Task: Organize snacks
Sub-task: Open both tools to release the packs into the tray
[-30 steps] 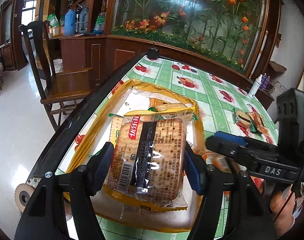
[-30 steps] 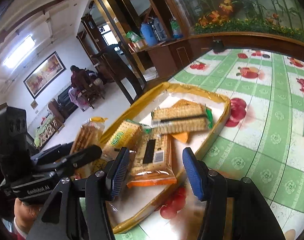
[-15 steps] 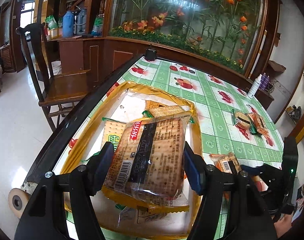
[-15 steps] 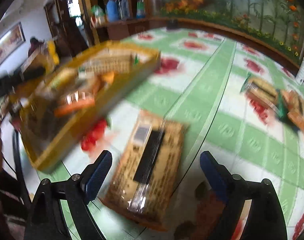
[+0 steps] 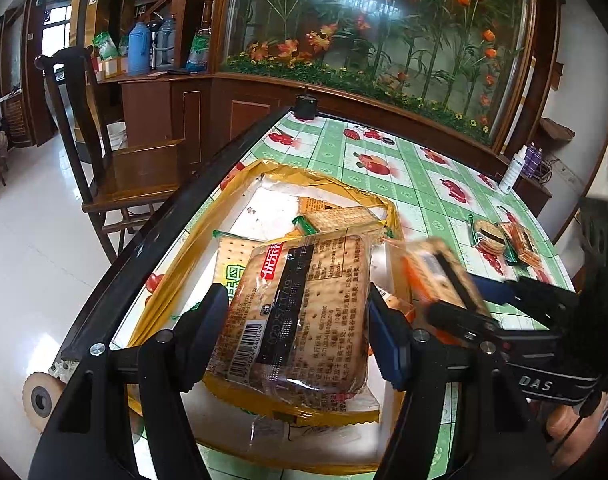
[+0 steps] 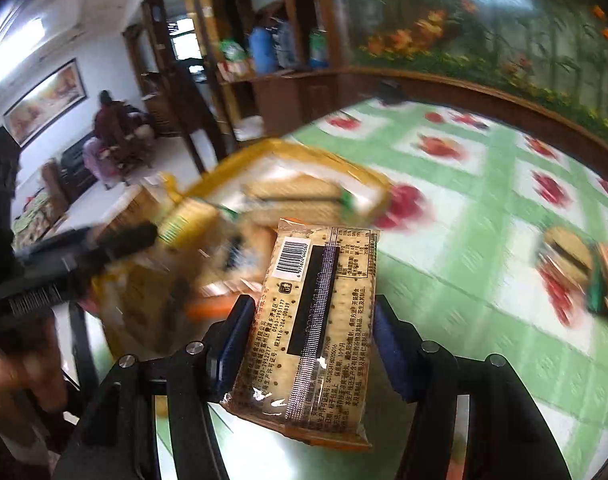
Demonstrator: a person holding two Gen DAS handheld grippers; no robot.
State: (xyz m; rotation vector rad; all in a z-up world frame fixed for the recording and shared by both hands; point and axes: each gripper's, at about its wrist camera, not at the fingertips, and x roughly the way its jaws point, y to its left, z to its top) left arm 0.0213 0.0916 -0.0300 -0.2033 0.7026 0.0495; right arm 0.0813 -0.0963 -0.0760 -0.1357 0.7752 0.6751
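Right wrist view: the right hand-held gripper (image 6: 310,338), jaws just closing, clamps a cracker pack (image 6: 316,320), long axis pointing forward. The tray (image 6: 368,178) lies ahead-left; the left hand-held gripper (image 5: 298,330) holds another pack (image 5: 300,312) above it.

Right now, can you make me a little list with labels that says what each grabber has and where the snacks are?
Left gripper: shut on a yellow-edged cracker packet, held over the tray.
Right gripper: jaws just closed on an orange-edged cracker packet, held above the table.
Yellow tray: holds several cracker packets.
Loose snacks: small pile on the green tablecloth, apart from the tray.
Wooden chair: beside the table.
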